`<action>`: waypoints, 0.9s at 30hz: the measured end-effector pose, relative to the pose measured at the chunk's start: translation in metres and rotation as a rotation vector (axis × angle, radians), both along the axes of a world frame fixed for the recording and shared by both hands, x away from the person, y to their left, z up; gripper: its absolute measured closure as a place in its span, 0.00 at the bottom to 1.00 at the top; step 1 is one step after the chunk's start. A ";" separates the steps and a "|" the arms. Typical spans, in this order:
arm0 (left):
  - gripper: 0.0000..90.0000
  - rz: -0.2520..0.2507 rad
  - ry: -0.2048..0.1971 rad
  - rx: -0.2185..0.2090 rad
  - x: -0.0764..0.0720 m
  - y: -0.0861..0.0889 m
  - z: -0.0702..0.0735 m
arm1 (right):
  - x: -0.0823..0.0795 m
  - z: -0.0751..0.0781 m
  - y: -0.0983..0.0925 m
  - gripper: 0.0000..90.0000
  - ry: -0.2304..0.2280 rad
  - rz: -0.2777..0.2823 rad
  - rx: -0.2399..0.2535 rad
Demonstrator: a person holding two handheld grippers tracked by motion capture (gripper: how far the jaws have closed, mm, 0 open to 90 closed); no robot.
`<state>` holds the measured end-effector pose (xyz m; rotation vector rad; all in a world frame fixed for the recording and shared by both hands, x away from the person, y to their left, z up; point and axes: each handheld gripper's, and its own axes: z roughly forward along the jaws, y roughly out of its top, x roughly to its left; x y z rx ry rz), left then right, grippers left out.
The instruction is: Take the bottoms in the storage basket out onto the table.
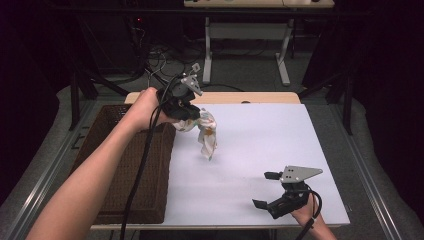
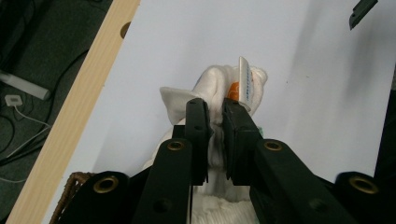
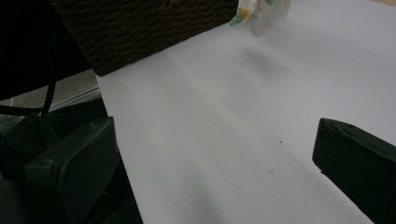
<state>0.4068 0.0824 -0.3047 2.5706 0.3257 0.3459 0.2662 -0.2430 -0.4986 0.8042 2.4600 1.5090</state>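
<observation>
A small white cloth (image 1: 206, 134) is pinched between the nearly closed jaws of the left gripper (image 1: 186, 111) and is held above the white table (image 1: 260, 150), at about ten o'clock of its surface, just beside the wicker basket (image 1: 132, 165) at nine o'clock. Only a thin bunched fold is caught (image 2: 212, 140), so the cloth could be lost if it is swung quickly, and its hanging tail could be snagged on the basket's rim. The cloth is seen as soft and crumpled, white with small orange and green marks and a stiff label. The right gripper (image 1: 274, 192) is held wide open and empty near five o'clock.
</observation>
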 end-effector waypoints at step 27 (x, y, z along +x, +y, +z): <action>0.91 0.076 -0.012 -0.026 0.001 -0.013 -0.032 | 0.001 0.000 -0.001 0.00 0.004 -0.003 -0.006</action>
